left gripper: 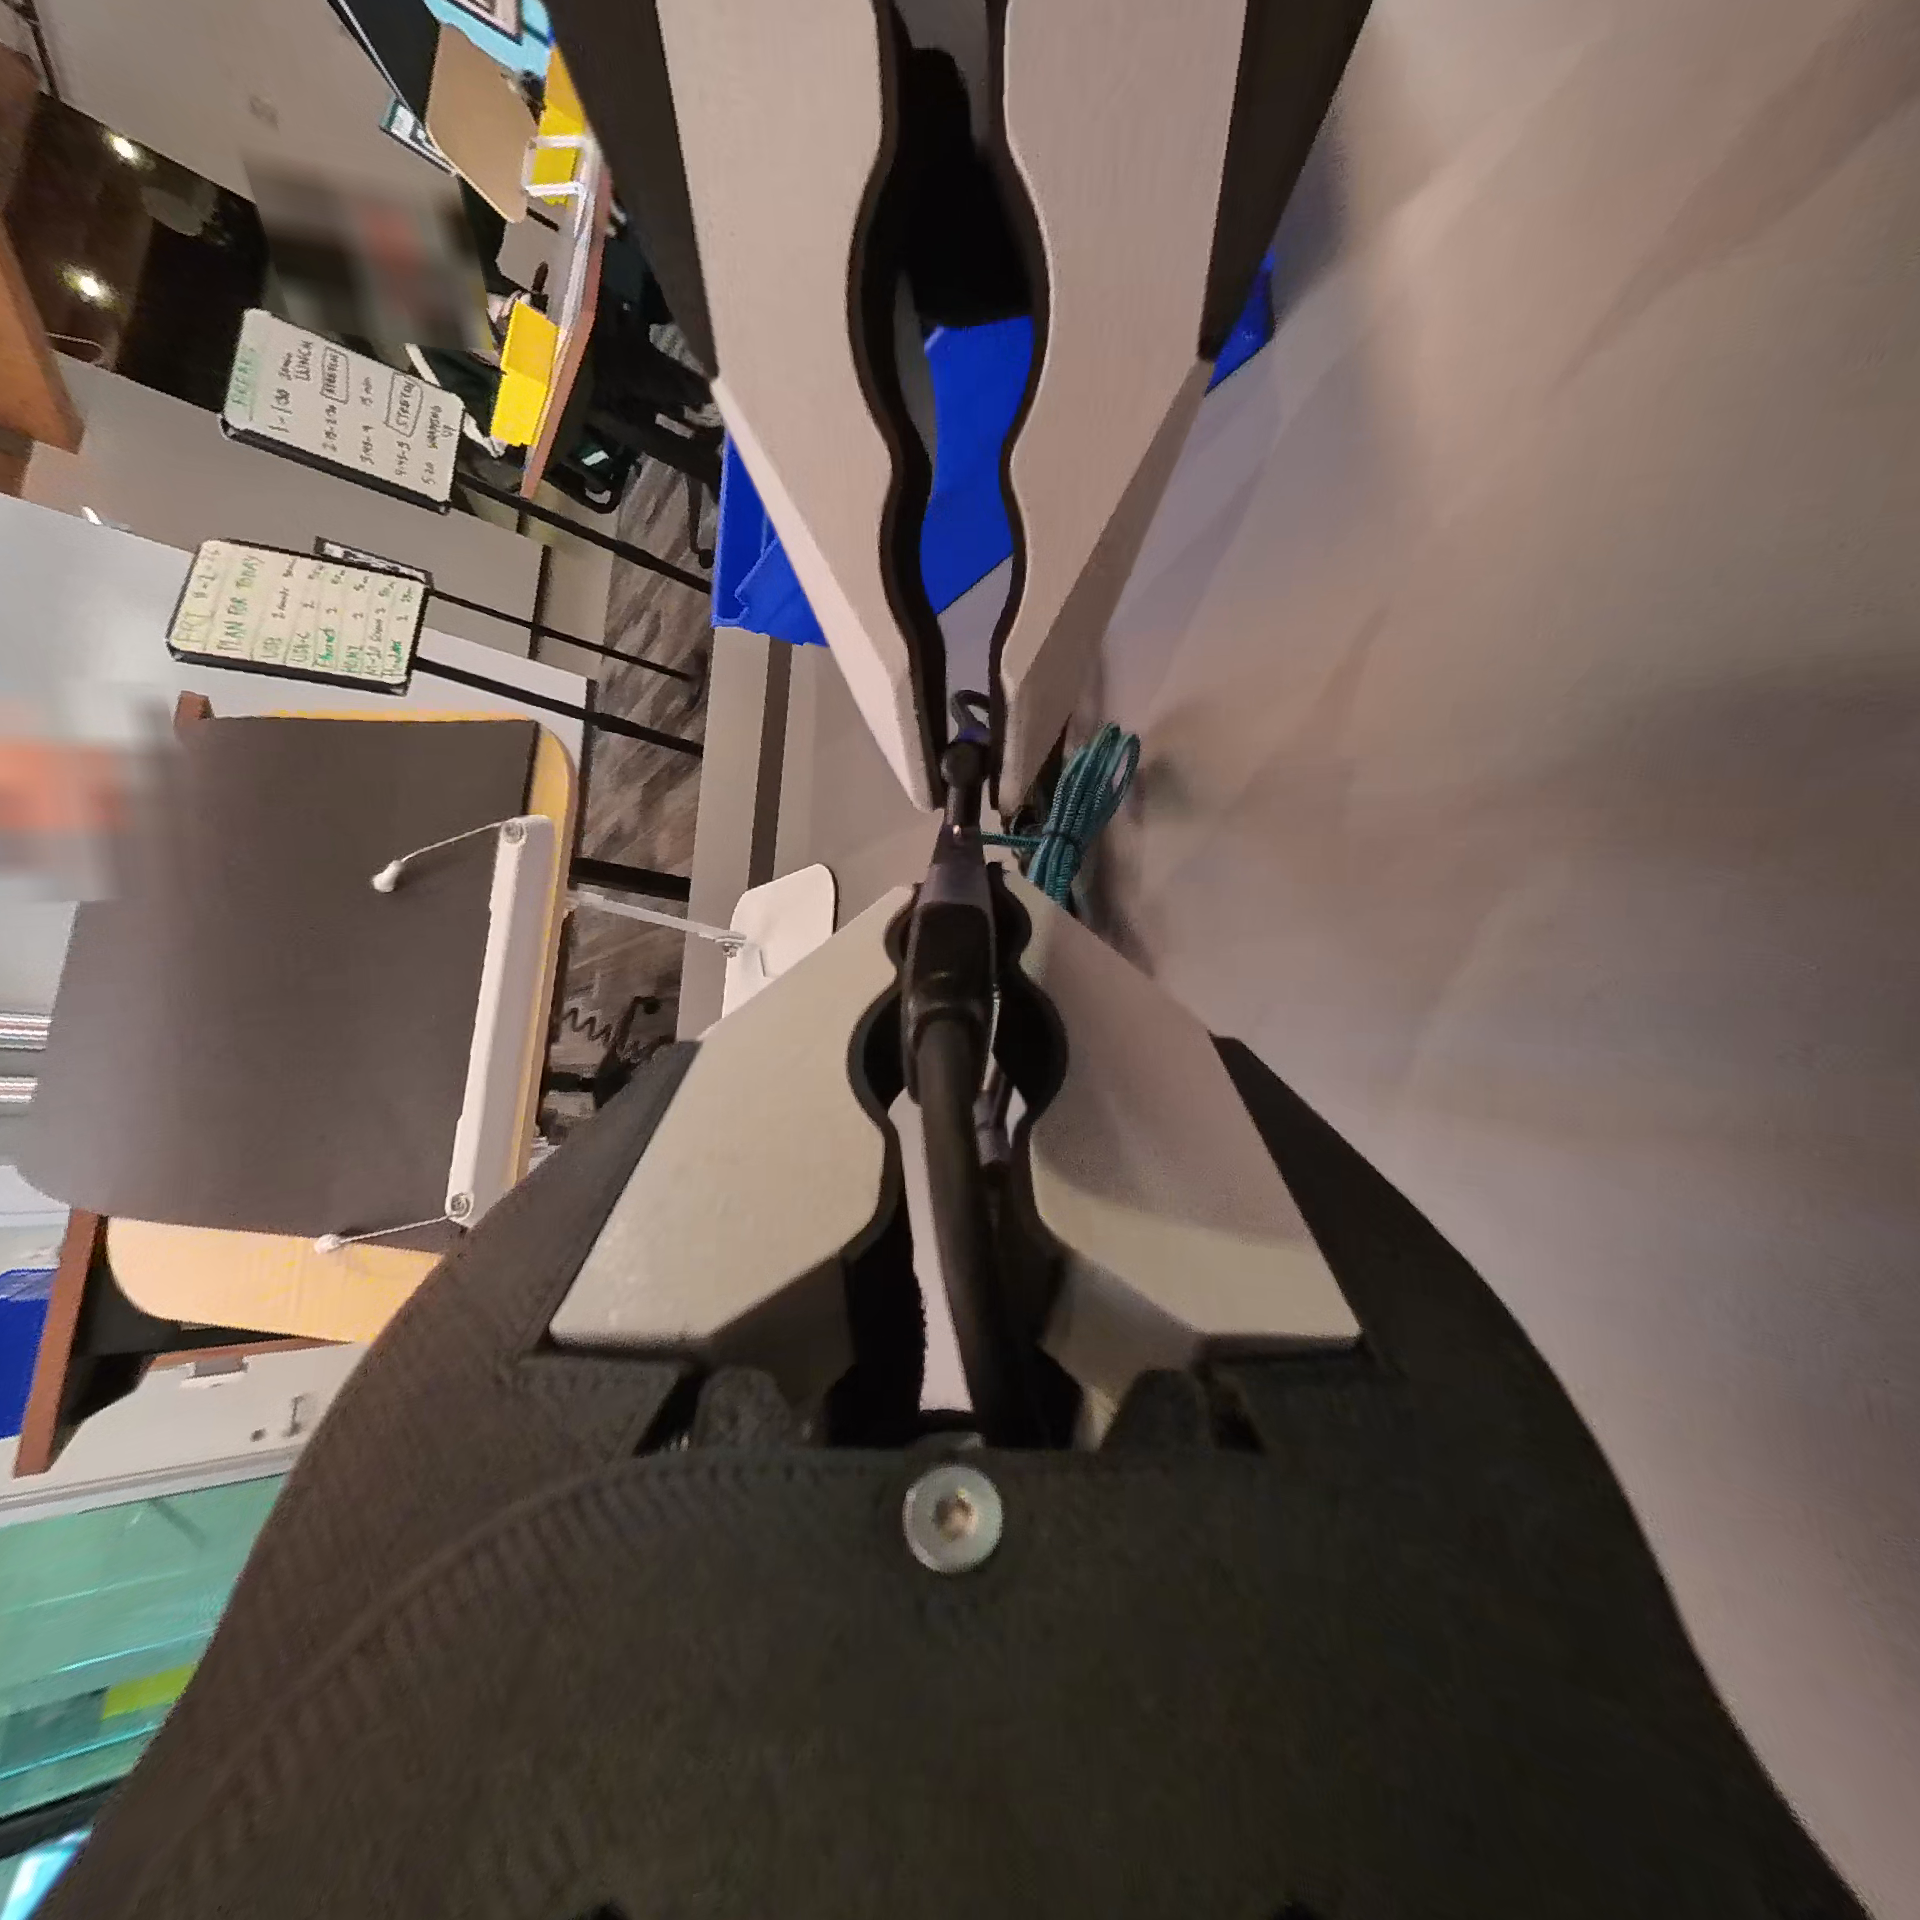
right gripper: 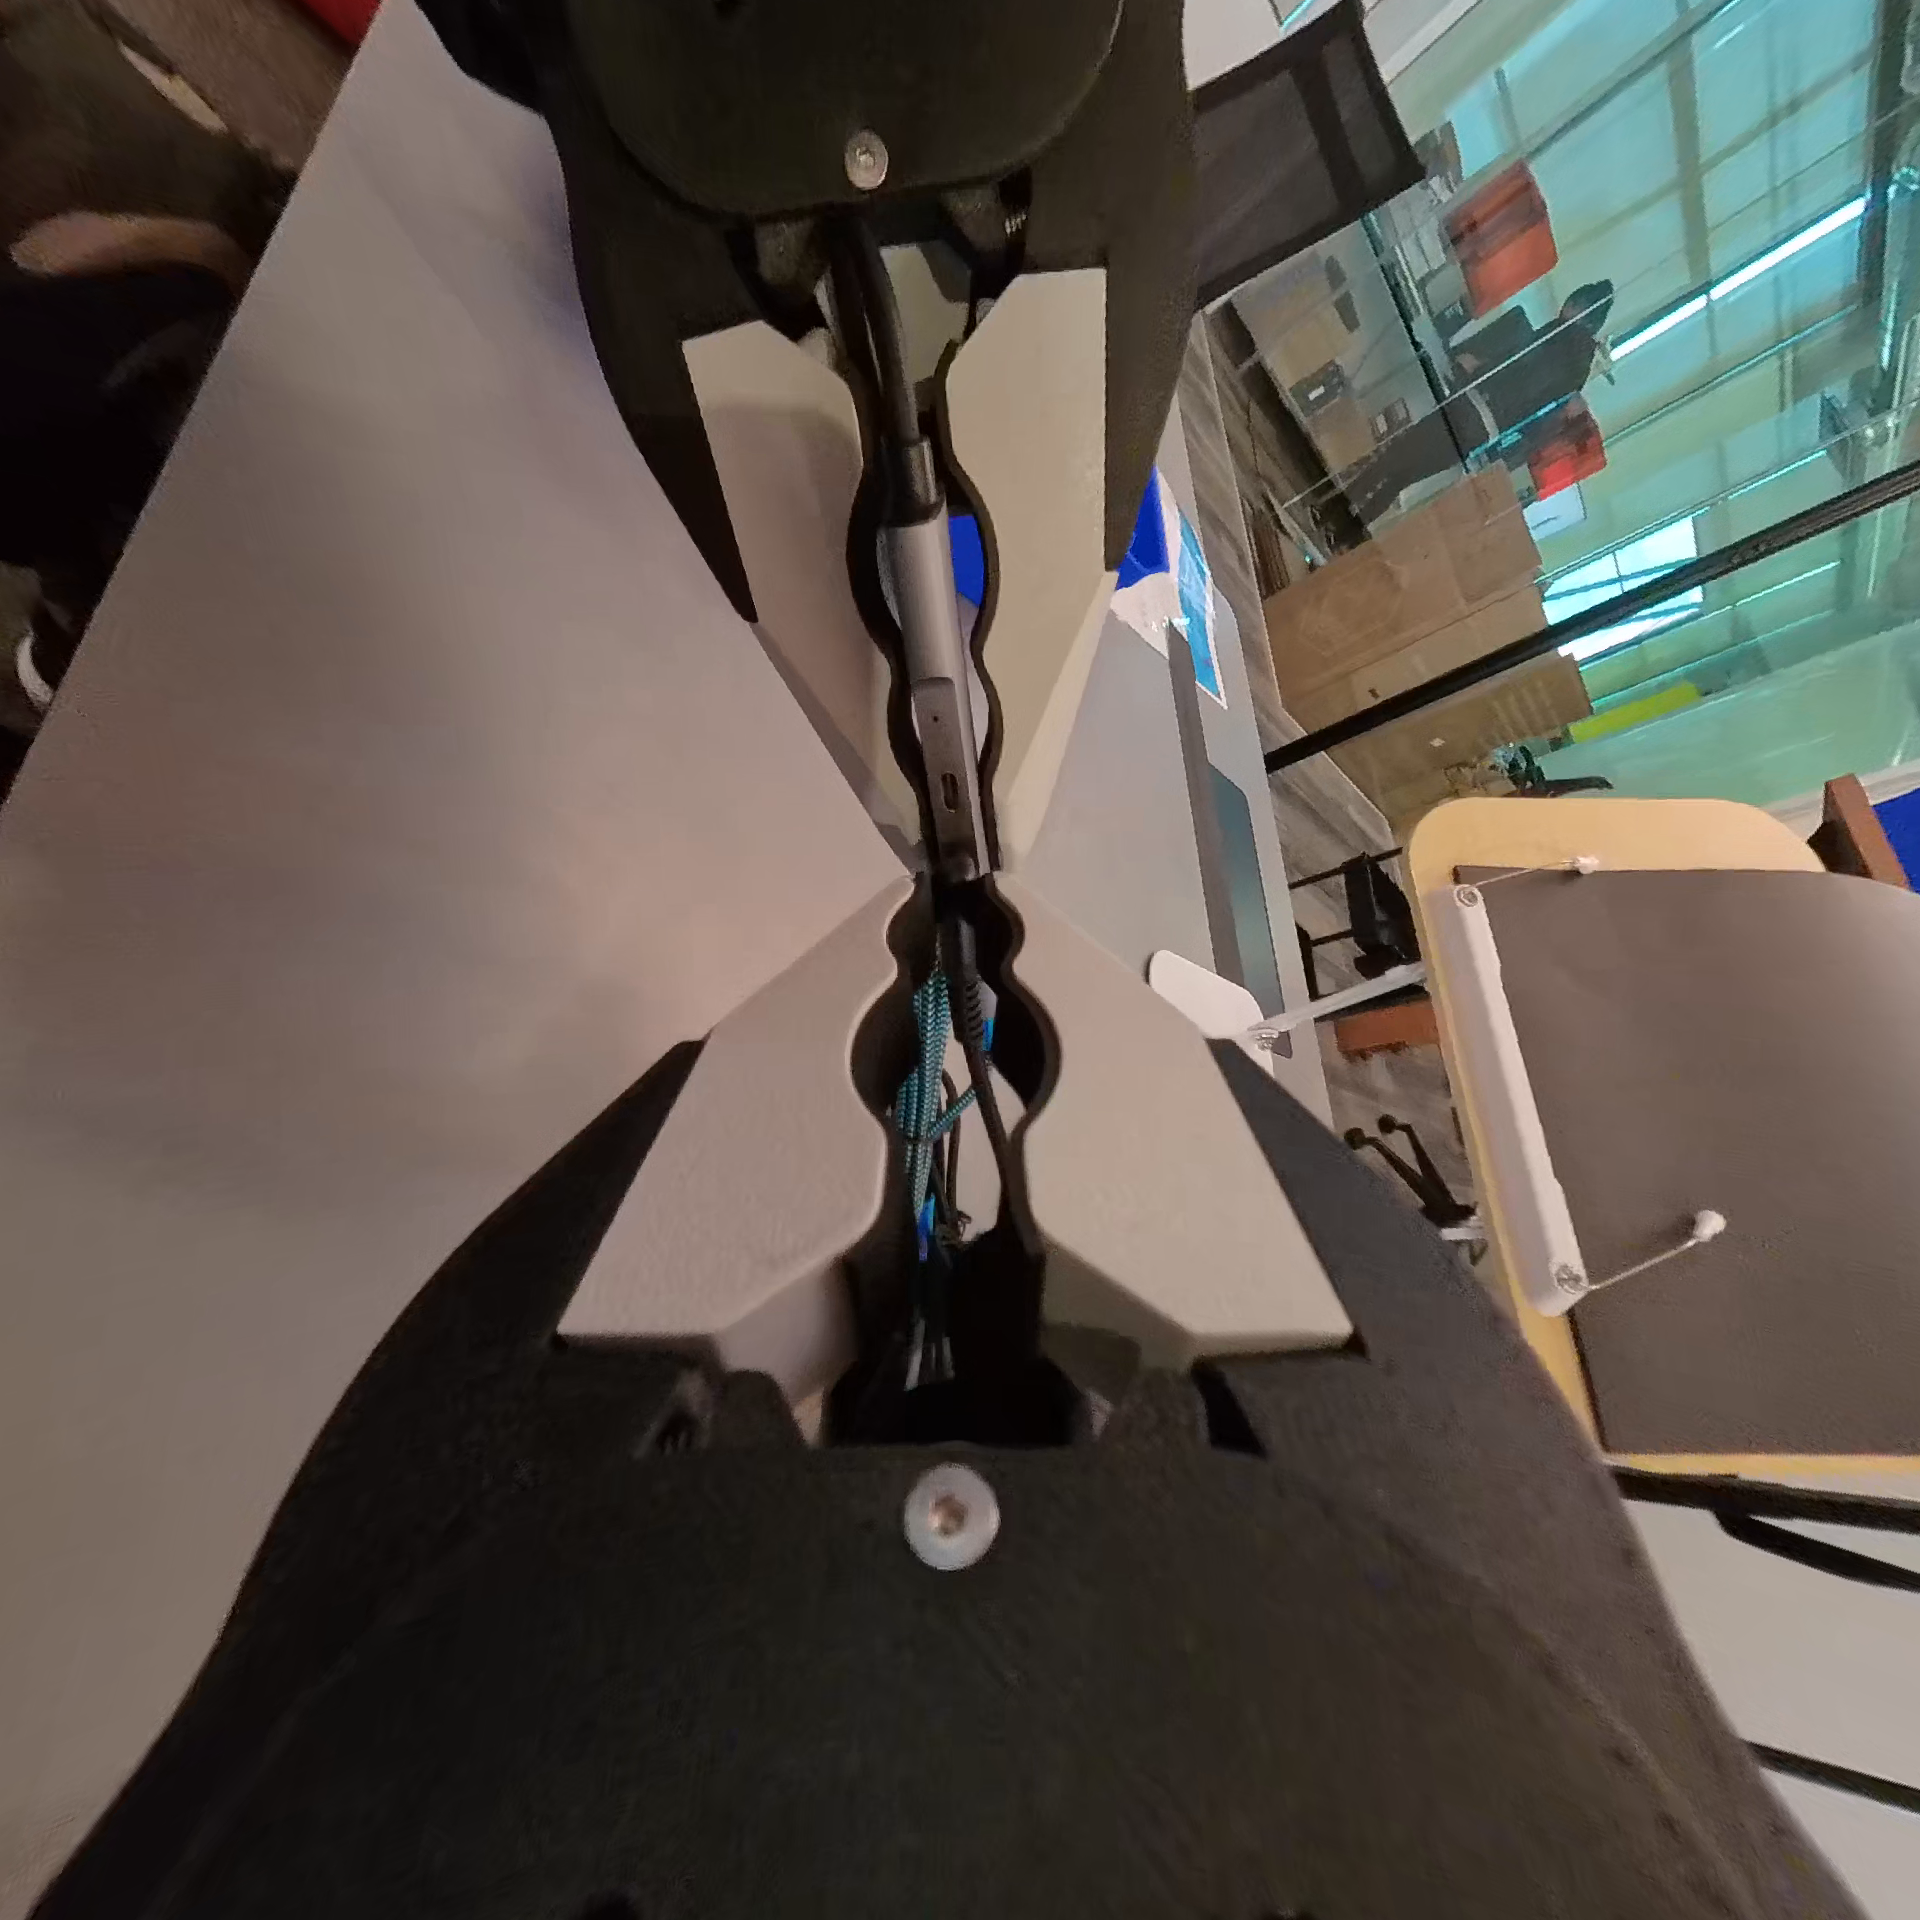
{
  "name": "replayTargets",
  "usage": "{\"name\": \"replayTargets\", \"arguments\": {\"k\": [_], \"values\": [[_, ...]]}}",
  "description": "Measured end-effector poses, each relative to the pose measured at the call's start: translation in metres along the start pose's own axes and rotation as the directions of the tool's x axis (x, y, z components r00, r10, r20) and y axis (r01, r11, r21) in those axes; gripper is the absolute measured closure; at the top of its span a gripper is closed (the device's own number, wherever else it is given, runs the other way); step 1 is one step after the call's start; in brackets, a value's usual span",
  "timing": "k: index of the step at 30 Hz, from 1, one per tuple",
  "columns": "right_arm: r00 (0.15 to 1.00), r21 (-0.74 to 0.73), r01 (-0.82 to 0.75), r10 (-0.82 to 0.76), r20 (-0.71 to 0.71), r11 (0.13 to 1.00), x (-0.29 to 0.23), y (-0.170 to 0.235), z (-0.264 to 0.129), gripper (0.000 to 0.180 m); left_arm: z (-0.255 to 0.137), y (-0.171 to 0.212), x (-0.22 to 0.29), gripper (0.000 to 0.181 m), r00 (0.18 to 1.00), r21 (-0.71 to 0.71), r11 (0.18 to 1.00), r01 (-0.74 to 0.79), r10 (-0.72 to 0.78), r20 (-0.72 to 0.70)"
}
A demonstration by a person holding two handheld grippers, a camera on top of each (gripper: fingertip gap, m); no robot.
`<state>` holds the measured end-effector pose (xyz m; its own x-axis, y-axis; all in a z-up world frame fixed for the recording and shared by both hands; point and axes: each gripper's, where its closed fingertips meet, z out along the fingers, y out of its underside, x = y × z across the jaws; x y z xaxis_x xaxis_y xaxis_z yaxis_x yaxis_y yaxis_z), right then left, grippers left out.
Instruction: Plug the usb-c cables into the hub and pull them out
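Note:
My left gripper [left gripper: 956,883] is shut on the grey hub [left gripper: 940,966], whose black lead runs back between the fingers. In the right wrist view the hub [right gripper: 935,665] sits in the left gripper [right gripper: 958,860] above the white table [right gripper: 416,727], with a side port facing me. My right gripper [right gripper: 961,885] is shut on a black usb-c plug [right gripper: 964,940]. The plug's tip meets the hub's end, and how deep it sits is hidden. The two grippers are tip to tip. A teal braided cable [right gripper: 925,1049] runs beside the plug. The right gripper [left gripper: 961,800] faces me in the left wrist view.
A coil of teal cable [left gripper: 1081,800] lies on the white table [left gripper: 1558,727]. A blue bin [left gripper: 977,499] stands behind the grippers. Beyond the table edge are a desk with a black mat [right gripper: 1714,1143], two whiteboards [left gripper: 343,416] and a glass wall [right gripper: 1714,260]. Only a small space, under 4 cm, lies between the two pairs of fingers.

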<state>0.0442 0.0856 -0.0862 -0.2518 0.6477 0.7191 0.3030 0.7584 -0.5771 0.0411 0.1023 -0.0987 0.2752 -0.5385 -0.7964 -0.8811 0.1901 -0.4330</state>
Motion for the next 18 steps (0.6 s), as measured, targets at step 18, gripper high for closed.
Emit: {"name": "replayTargets", "arguments": {"k": [18], "values": [[0.984, -0.067, 0.118, -0.125, -0.130, 0.991, -0.001, -0.005, -0.017, 0.175, -0.012, -0.010, -0.003, 0.174, 0.984, -0.031, 0.990, -0.134, 0.137, 0.115]]}}
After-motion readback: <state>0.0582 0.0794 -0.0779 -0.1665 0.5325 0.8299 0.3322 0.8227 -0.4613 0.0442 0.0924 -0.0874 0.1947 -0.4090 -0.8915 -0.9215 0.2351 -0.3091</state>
